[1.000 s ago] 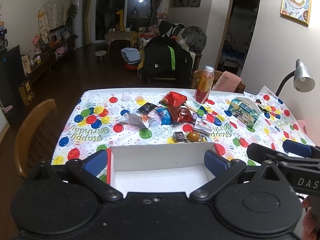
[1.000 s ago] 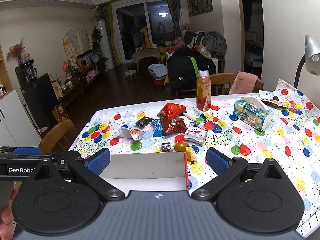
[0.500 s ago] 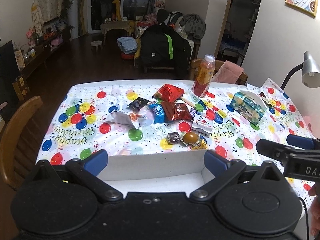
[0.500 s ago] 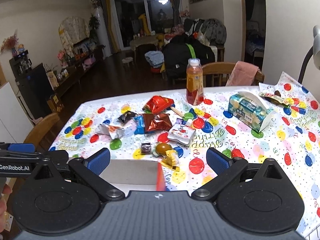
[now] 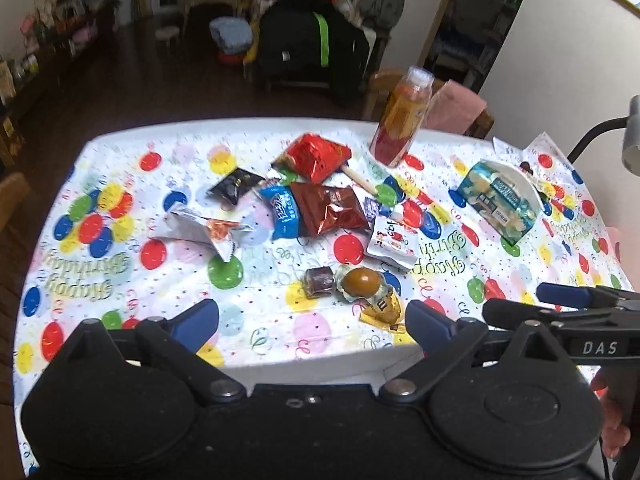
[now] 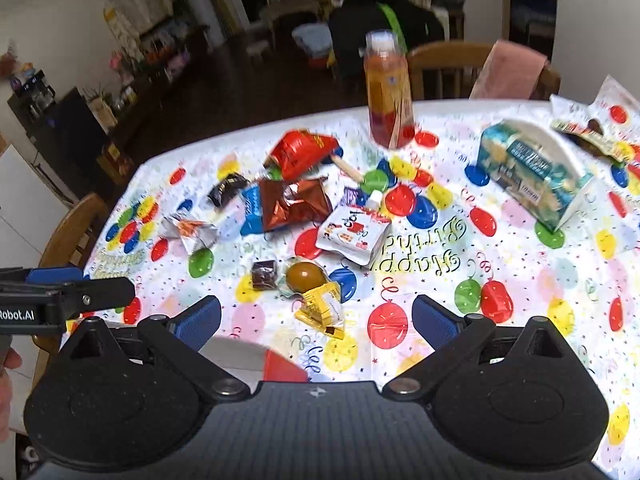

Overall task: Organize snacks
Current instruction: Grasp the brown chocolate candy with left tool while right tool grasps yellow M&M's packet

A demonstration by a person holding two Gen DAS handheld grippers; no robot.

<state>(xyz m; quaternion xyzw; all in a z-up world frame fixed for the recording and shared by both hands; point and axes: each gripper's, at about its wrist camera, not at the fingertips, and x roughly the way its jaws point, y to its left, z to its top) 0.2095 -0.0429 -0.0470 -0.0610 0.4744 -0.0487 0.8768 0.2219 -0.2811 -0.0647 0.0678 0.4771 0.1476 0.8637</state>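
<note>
Several snack packets lie in a loose pile on the balloon-print tablecloth (image 5: 120, 264): a red bag (image 5: 314, 156), a dark red foil bag (image 5: 330, 208), a blue packet (image 5: 282, 210), a silver wrapper (image 5: 200, 230), a white pouch (image 5: 390, 240), a brown egg-shaped sweet (image 5: 362, 282) and a yellow packet (image 6: 322, 308). A white box with a red edge (image 6: 256, 358) sits at the near table edge. My left gripper (image 5: 312, 320) is open above the box's far wall. My right gripper (image 6: 316, 316) is open over the yellow packet.
An orange drink bottle (image 6: 388, 92) stands at the far side. A blue tissue box (image 6: 532, 172) lies to the right, with a desk lamp (image 5: 628, 140) beyond. Wooden chairs (image 6: 72, 236) stand at the left and far edges. A hand (image 5: 612, 416) holds the right tool.
Both grippers have risen and moved forward over the table, tilting down toward the snacks. The white box has slid lower in both views. Both stay open.
</note>
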